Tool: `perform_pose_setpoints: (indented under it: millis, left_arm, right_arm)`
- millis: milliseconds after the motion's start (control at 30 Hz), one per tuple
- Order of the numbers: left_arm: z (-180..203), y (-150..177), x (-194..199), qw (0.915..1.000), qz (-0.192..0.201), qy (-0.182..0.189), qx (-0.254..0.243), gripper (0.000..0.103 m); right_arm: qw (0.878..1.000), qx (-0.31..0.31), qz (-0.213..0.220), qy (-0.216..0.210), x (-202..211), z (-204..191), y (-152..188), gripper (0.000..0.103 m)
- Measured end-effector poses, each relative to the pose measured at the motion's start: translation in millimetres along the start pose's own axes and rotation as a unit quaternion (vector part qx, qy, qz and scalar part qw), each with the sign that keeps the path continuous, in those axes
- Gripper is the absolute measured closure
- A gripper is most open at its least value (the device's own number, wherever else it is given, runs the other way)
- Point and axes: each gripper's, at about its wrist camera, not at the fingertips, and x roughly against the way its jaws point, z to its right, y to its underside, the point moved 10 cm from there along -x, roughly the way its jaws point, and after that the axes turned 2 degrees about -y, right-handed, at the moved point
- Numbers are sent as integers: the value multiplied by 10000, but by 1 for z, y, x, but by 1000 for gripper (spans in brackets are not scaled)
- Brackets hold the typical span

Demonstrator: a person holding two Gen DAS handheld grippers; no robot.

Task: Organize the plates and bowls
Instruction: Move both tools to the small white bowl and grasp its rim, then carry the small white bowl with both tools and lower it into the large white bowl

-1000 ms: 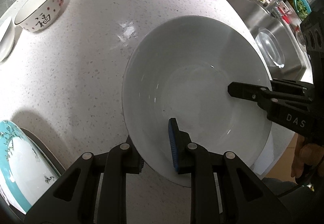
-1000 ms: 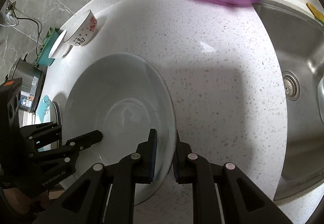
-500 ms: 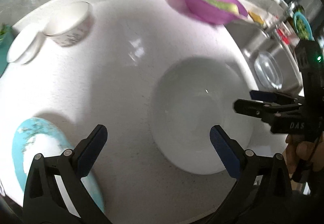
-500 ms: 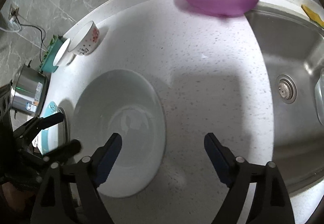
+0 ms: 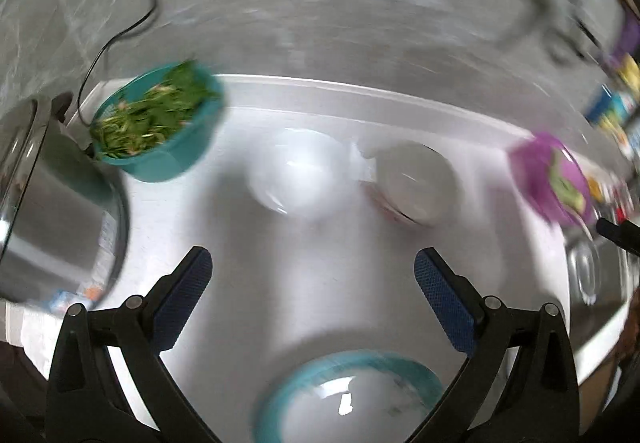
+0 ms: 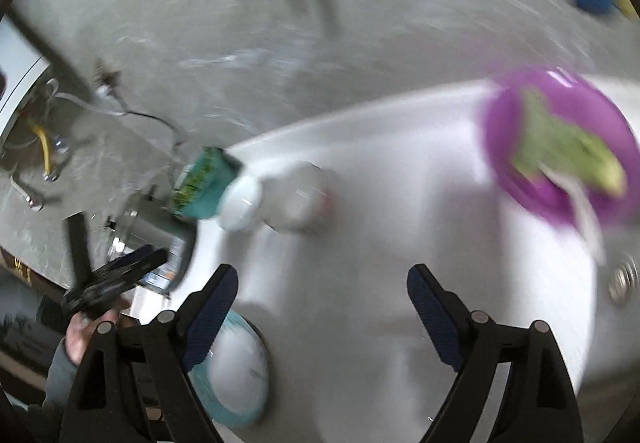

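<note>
White counter (image 5: 320,283) lay under both our grippers, and both frames were blurred. We had our left gripper (image 5: 312,279) spread wide with nothing between its pads – the teal-rimmed plate (image 5: 348,399) sat just below it. Our right gripper (image 6: 320,291) was released too, empty. 2 small white bowls (image 5: 296,171) stood side by side near the back wall, beside a teal bowl of greens (image 5: 160,127)
</note>
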Motion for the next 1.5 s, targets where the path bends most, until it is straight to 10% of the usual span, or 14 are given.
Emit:
perform_pose_setpoints:
  millis: [300,533,733,933,1233,1500]
  left_arm:
    - [-65,-28,-108,9981,-551,151,220,2]
    - [-80,-27,-169,9939,-1034,202,329,2]
    - [-73,-35,-203,9927,-1178,160,226,2]
    - [-77,-33,-227,9904,-1295,287,377,31]
    - [-48,-41,-224,9890,-1243,749,298,89]
    - [-48,-40,-225,9863,-1267,968,433,90]
  right_arm:
    - [9798,1099,-1601,477,-195,-113,-74,39]
    - [9407,1418,-2819,1246,-308,-94,-67,39]
    - [9253,1377,-3208,1482,-341,-66,-56,39]
    - [9147,1495,-3484,1399,-364,-66,-35,47]
    - [9083,1523,-3700,1217,-378,-75,-12,85]
    - [9180,1203,-3646,990,-363,-73,0,91]
